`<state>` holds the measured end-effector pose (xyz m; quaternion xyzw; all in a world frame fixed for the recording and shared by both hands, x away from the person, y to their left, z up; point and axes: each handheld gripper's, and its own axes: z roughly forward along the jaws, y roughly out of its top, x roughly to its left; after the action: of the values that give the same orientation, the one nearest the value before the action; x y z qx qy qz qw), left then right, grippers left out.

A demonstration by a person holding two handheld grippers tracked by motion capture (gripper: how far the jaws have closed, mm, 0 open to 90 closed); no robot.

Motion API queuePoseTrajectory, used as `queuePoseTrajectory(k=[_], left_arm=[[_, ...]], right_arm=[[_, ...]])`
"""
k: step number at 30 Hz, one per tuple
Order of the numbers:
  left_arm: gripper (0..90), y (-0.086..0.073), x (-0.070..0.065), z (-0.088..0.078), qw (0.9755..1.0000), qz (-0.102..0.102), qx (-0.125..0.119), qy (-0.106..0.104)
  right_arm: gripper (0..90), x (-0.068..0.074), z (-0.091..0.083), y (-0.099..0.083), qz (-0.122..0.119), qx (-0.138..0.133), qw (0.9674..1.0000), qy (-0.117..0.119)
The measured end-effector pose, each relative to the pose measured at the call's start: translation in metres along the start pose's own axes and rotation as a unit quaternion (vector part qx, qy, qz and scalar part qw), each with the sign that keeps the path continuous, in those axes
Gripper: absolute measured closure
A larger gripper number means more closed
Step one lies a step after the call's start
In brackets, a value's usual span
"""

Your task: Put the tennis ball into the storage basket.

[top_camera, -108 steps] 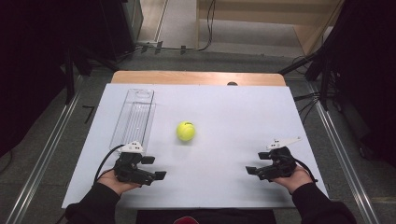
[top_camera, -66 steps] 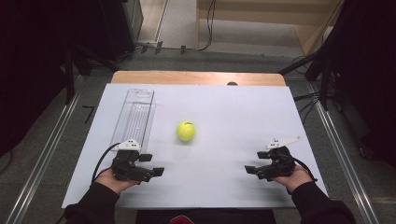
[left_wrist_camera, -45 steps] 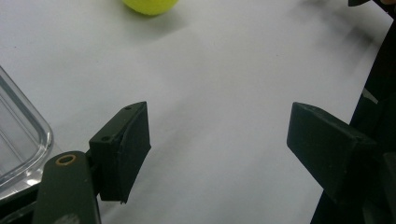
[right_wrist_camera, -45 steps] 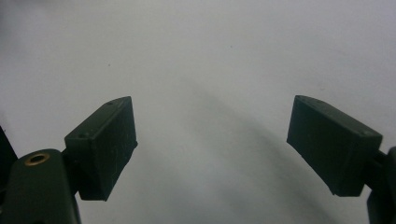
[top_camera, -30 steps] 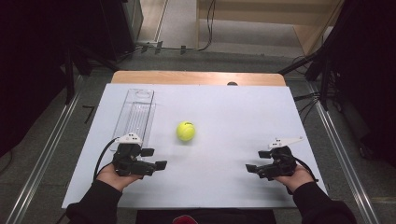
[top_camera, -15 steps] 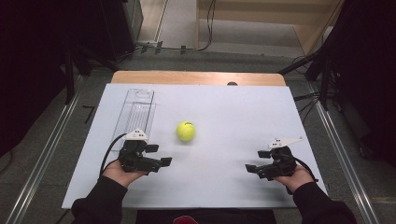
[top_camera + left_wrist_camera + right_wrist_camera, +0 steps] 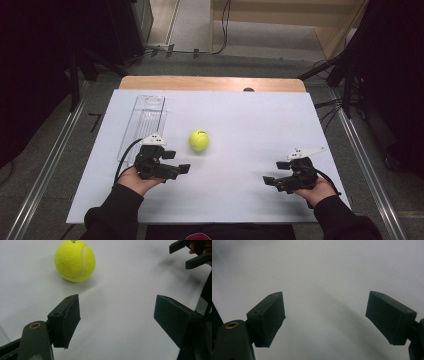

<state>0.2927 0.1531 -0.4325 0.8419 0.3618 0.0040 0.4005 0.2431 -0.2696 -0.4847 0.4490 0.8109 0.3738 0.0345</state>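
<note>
Cropping tennis ball top; L gripper jaws apart, empty.

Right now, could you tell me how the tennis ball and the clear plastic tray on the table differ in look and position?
The tennis ball is round, opaque and bright yellow-green; the clear tray is long, flat and see-through. The ball sits near the middle of the white table, while the tray lies along its left side, running away from the person. The ball is just ahead of the left hand-held gripper; the tray is beside and beyond it. Neither is held.
</note>
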Motion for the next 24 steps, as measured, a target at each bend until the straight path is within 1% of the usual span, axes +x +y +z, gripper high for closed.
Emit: queuePoseTrajectory(k=[1,3,4,5,7,11,16,19,22,24], left_arm=[[21.4,0.001,0.0,0.001,1.0,0.0,0.0,-0.002],[21.4,0.004,-0.002,0.005,1.0,-0.002,0.0,0.004],[21.4,0.006,-0.002,0.006,1.0,0.004,0.004,0.006],[21.4,0.007,-0.002,0.007,0.9999,0.004,0.004,0.009],[21.4,0.009,-0.002,0.009,1.0,0.001,0.002,0.007],[21.4,0.012,-0.003,0.012,1.0,-0.003,-0.006,0.007],[21.5,0.017,-0.003,0.018,1.0,-0.007,-0.002,0.002],[21.4,0.018,-0.002,0.021,0.9999,-0.014,-0.002,0.001],[21.2,0.022,0.0,0.024,0.9999,-0.01,0.002,0.008],[21.2,0.023,0.0,0.025,0.9999,-0.01,0.002,0.007]], right_arm=[[13.7,0.0,0.0,0.0,0.001,0.001,1.0,0.0],[13.7,0.0,0.0,0.0,0.001,0.0,1.0,0.001],[13.7,0.0,0.0,0.0,0.001,0.0,1.0,0.001],[13.7,0.0,0.0,0.0,-0.001,-0.001,1.0,0.0],[13.7,0.0,-0.001,0.001,-0.004,-0.002,1.0,-0.001],[13.7,0.0,-0.001,0.001,-0.002,-0.002,1.0,-0.002],[13.7,0.001,-0.001,0.001,-0.005,-0.001,1.0,-0.002],[13.7,0.001,-0.001,0.001,-0.005,-0.002,1.0,-0.001],[13.7,0.001,-0.001,0.001,-0.005,-0.002,1.0,-0.001],[13.7,0.001,-0.001,0.001,-0.005,-0.002,1.0,0.0]])
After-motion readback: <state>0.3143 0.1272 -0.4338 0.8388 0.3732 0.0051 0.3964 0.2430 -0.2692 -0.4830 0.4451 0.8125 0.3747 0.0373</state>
